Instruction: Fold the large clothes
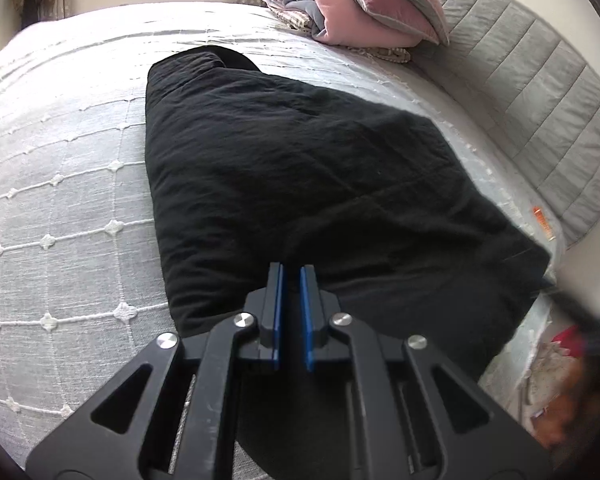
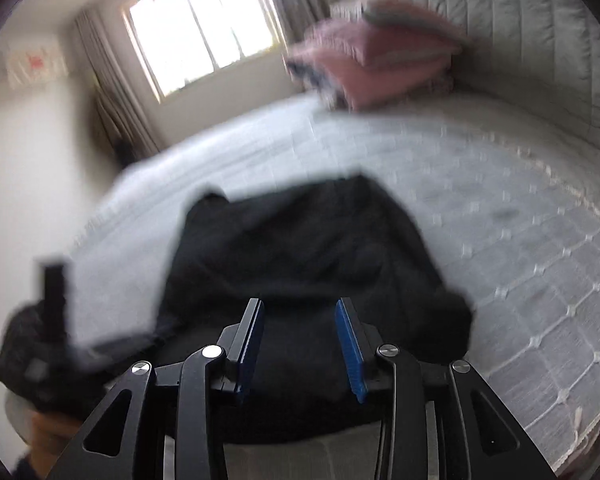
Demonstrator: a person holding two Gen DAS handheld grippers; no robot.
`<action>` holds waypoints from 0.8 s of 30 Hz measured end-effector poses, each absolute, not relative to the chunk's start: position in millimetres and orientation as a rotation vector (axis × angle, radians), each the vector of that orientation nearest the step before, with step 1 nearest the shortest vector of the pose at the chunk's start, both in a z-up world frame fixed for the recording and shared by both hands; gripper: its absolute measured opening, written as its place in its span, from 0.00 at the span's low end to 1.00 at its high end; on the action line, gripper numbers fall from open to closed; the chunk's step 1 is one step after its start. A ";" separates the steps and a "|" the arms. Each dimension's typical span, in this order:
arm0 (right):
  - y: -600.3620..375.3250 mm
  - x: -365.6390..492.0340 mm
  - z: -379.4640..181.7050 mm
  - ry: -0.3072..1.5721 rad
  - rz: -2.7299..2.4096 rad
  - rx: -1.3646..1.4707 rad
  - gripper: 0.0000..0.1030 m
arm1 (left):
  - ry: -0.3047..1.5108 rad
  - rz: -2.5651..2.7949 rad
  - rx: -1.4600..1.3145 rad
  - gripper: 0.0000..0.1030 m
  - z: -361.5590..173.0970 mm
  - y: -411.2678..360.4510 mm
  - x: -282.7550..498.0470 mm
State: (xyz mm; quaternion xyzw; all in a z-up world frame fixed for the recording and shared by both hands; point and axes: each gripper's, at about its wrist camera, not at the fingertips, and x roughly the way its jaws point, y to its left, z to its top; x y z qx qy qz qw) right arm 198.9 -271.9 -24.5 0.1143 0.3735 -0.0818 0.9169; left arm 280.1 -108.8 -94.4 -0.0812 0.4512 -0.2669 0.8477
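— Start at the left gripper (image 1: 291,276). Its blue pads are nearly together with only a thin slit between them, and the black garment (image 1: 300,168) lies right at its tips and stretches away ahead of it across the grey bedspread (image 1: 60,208). I'd call it clenched, but whether a fold of cloth is pinched in there I can't tell; black on black.

— And if it isn't pinched?

— Then a lift from that side would bring up nothing, and the fold would go crooked. The near edge also hangs over the side of the bed, so a loose pull might drag the whole piece off.

— The right gripper (image 2: 300,312)?

— Released, pads well apart, with the garment under and beyond its tips, nothing squeezed. If it closes too high it would catch only the top layer.

— What does each view add?

— The left view is sharp: creases, the pink quilt (image 1: 352,4) far ahead by the headboard (image 1: 540,80). The right view is smeared, yet it alone shows the window (image 2: 204,28) and, off to its left, the other tool in a hand (image 2: 52,436).
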 end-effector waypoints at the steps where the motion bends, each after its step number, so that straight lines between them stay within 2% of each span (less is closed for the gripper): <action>1: -278.4 214.5 -48.4 0.855 -0.233 0.219 0.23 | 0.961 -0.587 -0.205 0.11 -91.5 -102.2 280.7; 3: -285.6 225.0 -67.5 0.912 -0.262 0.208 0.13 | 0.968 -0.597 -0.241 0.11 -83.7 -90.1 276.0; 6: -288.2 227.8 -66.2 0.905 -0.255 0.209 0.12 | 0.931 -0.571 -0.146 0.14 -68.3 -81.4 251.5; 10: -286.2 230.7 -66.9 0.912 -0.277 0.194 0.12 | 0.895 -0.576 -0.105 0.15 -73.8 -83.4 225.1; 24: -278.2 229.2 -73.5 0.930 -0.294 0.196 0.11 | 0.917 -0.545 -0.053 0.15 -106.5 -96.9 219.9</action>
